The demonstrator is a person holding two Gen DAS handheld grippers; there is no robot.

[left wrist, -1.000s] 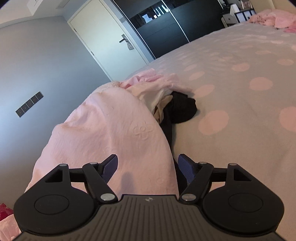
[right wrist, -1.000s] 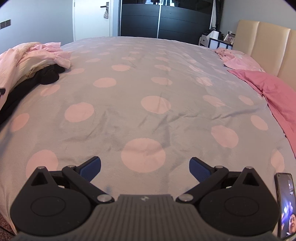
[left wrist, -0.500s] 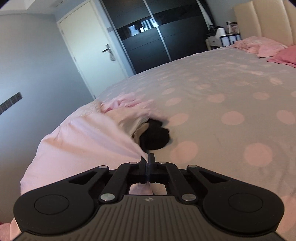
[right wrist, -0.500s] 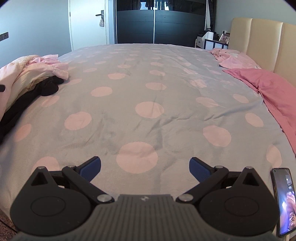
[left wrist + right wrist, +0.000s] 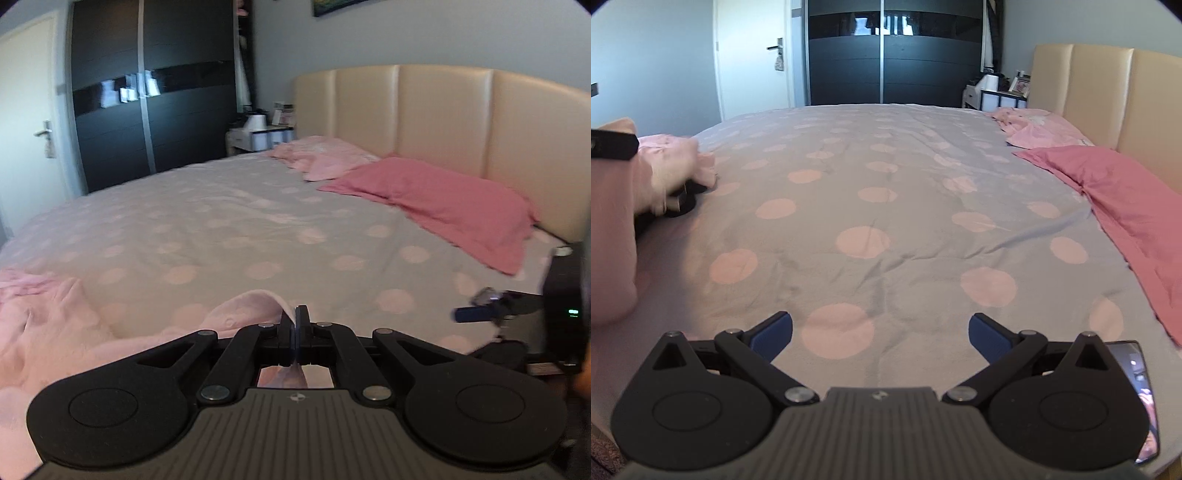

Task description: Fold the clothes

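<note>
My left gripper (image 5: 295, 318) is shut on an edge of a pale pink garment (image 5: 74, 332), which trails down to the left over the bed. In the right wrist view the same pink garment (image 5: 613, 229) hangs lifted at the left edge, with a dark garment (image 5: 681, 201) lying under the pile behind it. My right gripper (image 5: 881, 334) is open, with nothing between its fingers, over the grey spotted bedcover (image 5: 886, 192). The right gripper's blue fingertip (image 5: 471, 314) shows at the right of the left wrist view.
A dark pink pillowcase (image 5: 443, 206) and a lighter pink one (image 5: 325, 155) lie near the beige headboard (image 5: 443, 110). A phone (image 5: 1141, 391) sits at the bed's near right corner. A black wardrobe (image 5: 894, 55) and a white door (image 5: 753, 59) stand beyond the bed.
The left gripper closed on the pink garment's edge, rose and swung to the right toward the headboard, pulling the cloth along. The right gripper lifted slightly and stayed open.
</note>
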